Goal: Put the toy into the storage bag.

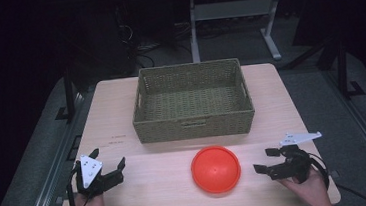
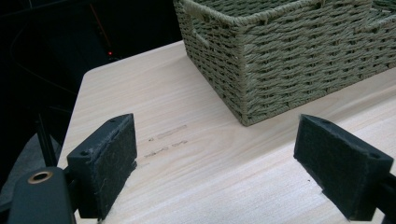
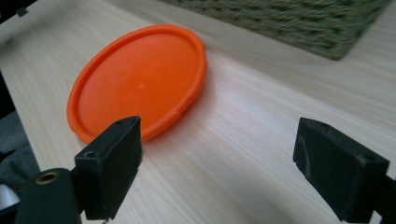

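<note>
though flat on the near table [image 1: 143,192], between both grippers and just near of the woven basket [image 1: 194,124]: orange disc [image 1: 216,169], likely light, stiff, slick plastic; best pinched at right rim. right gripper [image 1: 268,160] wide, empty, near; left gripper [image 1: 108,165] wide, empty.

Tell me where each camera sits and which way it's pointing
High view: above the person's side, facing forward and down on the table, basket and lid; both hands, left gripper and right gripper show.
Left gripper view: rides the left gripper, facing the basket's corner; open jaws.
Right gripper view: rides the right gripper, facing the lid; open jaws.
Shared: all three show the basket.
</note>
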### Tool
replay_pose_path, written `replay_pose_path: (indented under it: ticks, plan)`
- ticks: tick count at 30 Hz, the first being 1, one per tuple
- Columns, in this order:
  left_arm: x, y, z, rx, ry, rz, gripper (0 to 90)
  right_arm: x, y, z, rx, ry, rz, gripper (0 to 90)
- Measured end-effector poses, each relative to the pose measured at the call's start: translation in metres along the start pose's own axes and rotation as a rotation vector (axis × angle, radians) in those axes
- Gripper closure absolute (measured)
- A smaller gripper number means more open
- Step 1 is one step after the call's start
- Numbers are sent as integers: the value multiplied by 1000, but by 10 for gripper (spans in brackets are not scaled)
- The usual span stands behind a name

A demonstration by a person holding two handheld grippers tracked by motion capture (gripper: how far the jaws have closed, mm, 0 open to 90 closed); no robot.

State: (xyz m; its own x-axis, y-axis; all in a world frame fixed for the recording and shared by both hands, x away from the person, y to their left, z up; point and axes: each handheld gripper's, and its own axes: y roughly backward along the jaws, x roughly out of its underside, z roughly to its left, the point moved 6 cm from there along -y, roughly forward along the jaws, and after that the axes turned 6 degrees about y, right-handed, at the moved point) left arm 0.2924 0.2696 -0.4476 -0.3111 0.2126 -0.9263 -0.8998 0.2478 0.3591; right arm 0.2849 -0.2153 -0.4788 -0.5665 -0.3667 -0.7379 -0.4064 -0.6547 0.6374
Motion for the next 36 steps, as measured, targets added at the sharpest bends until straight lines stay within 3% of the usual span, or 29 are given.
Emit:
replay_pose_path:
  ticks: [9,16,20,23,30,36]
  plan:
    - [0,-1,-2,4,-9,3,127,-13,-22,8,-23,28,87,158]
    - [0,0,-2,-1,-13,-1,127,-25,-32,14,-36,41,117,161]
    - [0,0,-1,-4,-9,-3,127,-31,-34,17,-17,56,129,173]
    - [0,1,0,-5,-1,-2,127,-39,-40,22,-45,50,133,180]
    - [0,1,2,-11,-2,-6,127,-45,-55,25,-65,61,188,205]
    - [-1,1,1,-10,-7,-11,127,-44,-66,22,-52,77,231,268]
